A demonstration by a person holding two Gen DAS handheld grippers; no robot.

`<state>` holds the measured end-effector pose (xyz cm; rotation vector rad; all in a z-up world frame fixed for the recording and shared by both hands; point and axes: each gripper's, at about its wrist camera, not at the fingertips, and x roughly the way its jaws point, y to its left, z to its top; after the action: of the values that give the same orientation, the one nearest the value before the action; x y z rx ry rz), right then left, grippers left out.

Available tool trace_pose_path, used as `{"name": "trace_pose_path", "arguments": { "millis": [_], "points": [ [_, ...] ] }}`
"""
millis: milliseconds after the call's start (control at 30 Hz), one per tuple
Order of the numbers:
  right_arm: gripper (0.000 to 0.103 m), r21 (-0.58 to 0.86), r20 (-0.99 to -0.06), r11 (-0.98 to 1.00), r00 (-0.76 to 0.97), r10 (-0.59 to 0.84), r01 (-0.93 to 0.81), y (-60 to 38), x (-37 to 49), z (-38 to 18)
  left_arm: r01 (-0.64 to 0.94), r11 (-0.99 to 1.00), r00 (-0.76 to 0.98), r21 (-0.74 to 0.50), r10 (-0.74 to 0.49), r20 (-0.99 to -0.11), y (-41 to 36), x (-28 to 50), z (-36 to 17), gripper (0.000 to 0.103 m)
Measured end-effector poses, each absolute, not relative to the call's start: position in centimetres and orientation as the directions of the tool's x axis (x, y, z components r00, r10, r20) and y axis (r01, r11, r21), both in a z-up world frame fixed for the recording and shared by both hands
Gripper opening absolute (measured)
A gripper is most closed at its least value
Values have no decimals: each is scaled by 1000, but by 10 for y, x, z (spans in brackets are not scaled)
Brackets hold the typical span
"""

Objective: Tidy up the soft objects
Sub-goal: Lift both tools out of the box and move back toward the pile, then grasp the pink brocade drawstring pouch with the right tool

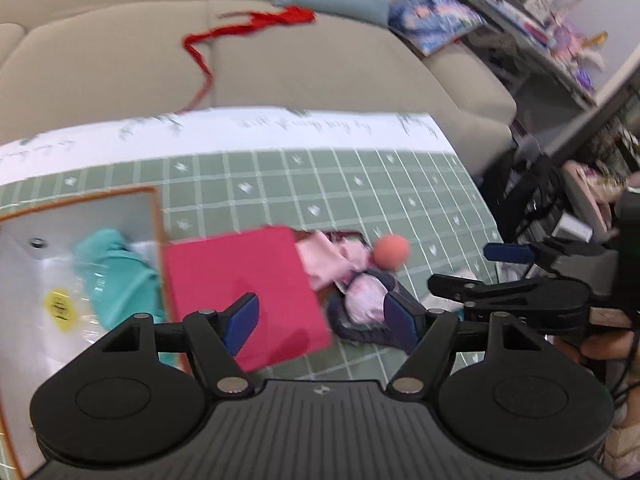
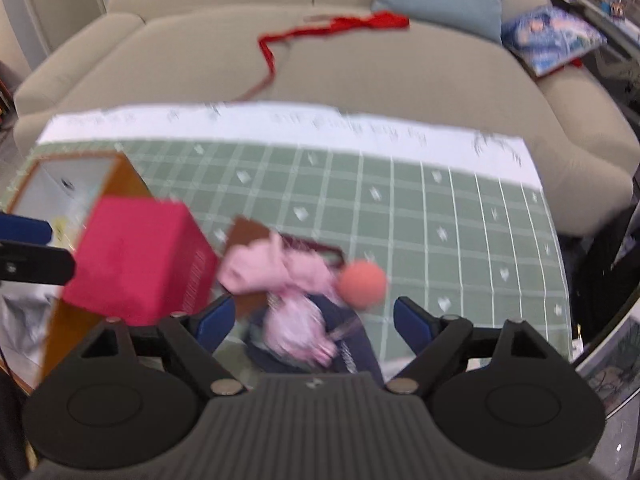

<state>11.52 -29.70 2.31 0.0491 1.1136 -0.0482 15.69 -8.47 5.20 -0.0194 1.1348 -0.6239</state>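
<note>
Blue-padded fingers (image 1: 242,322) of the left gripper (image 1: 320,318) stand wide apart, holding nothing, above a smooth pink box (image 1: 240,292) and a crumpled pile of pink and navy clothes (image 1: 360,288) with a fuzzy orange ball (image 1: 391,251). Teal cloth (image 1: 120,272) lies in a white bin (image 1: 24,264).

From the right wrist, the right gripper (image 2: 314,322) also gapes empty over the clothes, on a green checked tablecloth (image 2: 460,216) before a beige sofa (image 2: 360,72) strewn with red ribbon (image 2: 332,30)
</note>
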Motion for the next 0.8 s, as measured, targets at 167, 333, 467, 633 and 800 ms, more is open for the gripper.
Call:
{"name": "trace_pose_path", "arguments": {
  "millis": [167,333,467,633,800],
  "points": [
    [83,58,-925,994,379,17,97,-320,114,-28,511,805,224,-301,-463,-858,-123,144,29,83],
    [80,113,-922,992,378,87,48,-322,117,-65,531,788,195,-311,-471,-860,-144,129,10,83],
    [80,123,-902,991,411,132,-47,-309,119,-80,490,781,171,-386,-521,-836,-139,124,0,83],
    [75,110,-909,988,390,145,-112,-289,127,-97,452,790,173,-414,-533,-828,-131,124,-2,83],
    [73,75,-919,982,371,136,-174,-273,133,-113,429,811,197,-398,-514,-835,-118,124,-1,83]
  ]
}}
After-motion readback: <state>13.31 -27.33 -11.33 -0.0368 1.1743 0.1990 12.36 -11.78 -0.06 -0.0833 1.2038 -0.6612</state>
